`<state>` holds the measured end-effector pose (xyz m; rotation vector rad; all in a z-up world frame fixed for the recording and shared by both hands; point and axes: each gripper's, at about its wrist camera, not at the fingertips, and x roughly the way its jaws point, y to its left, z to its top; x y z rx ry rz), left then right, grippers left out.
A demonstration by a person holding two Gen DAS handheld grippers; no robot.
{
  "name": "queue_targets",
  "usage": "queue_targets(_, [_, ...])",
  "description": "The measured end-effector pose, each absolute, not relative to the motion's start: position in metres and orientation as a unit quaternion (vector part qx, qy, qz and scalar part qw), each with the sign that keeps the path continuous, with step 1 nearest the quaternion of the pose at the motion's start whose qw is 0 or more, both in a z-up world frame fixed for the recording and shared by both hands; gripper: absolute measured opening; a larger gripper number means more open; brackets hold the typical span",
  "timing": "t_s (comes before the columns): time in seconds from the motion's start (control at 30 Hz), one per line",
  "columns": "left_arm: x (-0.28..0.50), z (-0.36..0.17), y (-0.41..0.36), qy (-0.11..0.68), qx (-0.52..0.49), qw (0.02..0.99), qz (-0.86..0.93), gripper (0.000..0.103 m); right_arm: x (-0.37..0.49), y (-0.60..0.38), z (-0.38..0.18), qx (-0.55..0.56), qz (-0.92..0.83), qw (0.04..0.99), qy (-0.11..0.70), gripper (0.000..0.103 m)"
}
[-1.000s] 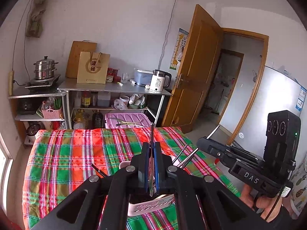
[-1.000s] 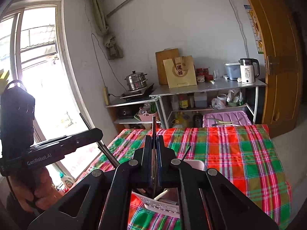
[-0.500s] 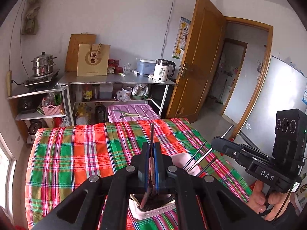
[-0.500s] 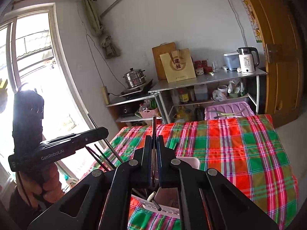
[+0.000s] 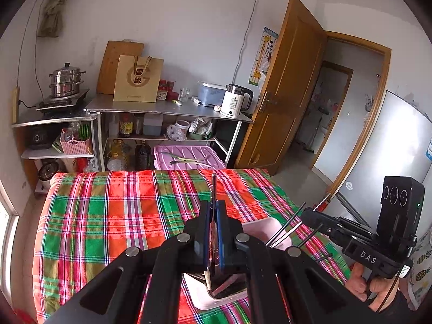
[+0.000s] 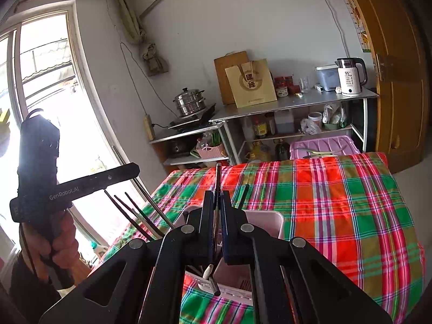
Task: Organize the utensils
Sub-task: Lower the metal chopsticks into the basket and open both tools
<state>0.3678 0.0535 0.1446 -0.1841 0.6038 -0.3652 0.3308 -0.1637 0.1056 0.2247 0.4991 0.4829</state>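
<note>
The plaid-covered surface (image 5: 113, 216) filled the middle of both views, red, green and white checks running to its far edge. Behind it stood the metal shelf unit (image 5: 167, 108) against the wall, carrying a brown paper bag (image 5: 139, 79), a white kettle (image 5: 236, 104) and, on the lower section off to the left, a steel steamer pot (image 5: 66, 81). A lilac plastic lid (image 5: 189, 156) lay just past the far edge of the surface.

On the near part of the surface sat the pink utensil holder (image 6: 266, 220), with dark chopsticks (image 6: 135, 216) leaning out of its left compartment in the right wrist view. How many there were, I could not tell.

The left claw (image 5: 213, 216) was pressed together on a single thin utensil (image 5: 213, 186), its tip poking up past the blue pads, right above the holder. The right claw (image 6: 218, 210) matched it, pinching its own slim utensil (image 6: 218, 175) upright over the holder's right side. Whether either stick's lower end touched the holder was hidden by the claws.

A hand (image 5: 378, 289) gripped the right tool's handle at the lower right of the left wrist view.
</note>
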Motion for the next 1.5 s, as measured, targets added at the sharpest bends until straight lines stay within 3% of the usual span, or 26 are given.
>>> queue_targets(1.13, [0.366, 0.129, 0.054, 0.327, -0.082, 0.923, -0.187, 0.005, 0.335, -0.143, 0.087, 0.072, 0.242, 0.925, 0.283, 0.005])
queue_targets(1.27, [0.359, 0.133, 0.058, 0.319, -0.091, 0.926, -0.183, 0.005, 0.330, -0.144, 0.091, 0.072, 0.238, 0.928, 0.279, 0.014])
queue_targets(1.5, [0.336, 0.143, 0.066, 0.305, -0.095, 0.932, -0.171, 0.005, 0.312, -0.153, 0.105, 0.072, 0.228, 0.935, 0.264, 0.016])
